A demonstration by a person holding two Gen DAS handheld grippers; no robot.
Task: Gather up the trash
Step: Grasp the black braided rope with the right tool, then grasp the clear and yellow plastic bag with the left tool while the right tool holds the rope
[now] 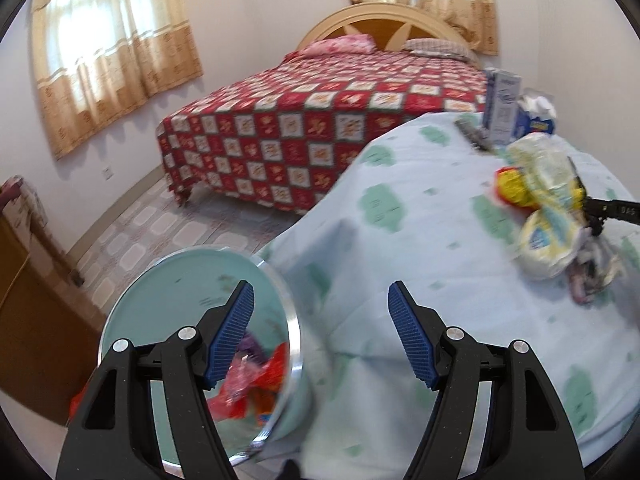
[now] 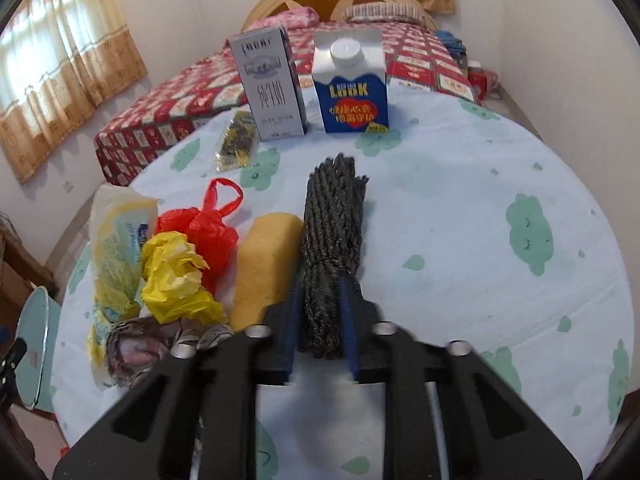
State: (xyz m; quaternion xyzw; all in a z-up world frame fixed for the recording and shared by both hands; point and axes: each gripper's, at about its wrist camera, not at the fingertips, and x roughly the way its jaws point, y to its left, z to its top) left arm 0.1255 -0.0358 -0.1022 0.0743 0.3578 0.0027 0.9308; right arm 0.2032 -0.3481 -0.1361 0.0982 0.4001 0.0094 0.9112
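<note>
Pinching the grey rope bundle [image 2: 334, 248] near its lower end, the right gripper [image 2: 320, 312] should lift straight before swinging toward the pale green bin [image 1: 192, 320] at eight o'clock, clearing the yellow sponge [image 2: 266, 264]; the left gripper [image 1: 320, 328] hangs spread and empty beside the bin.
</note>
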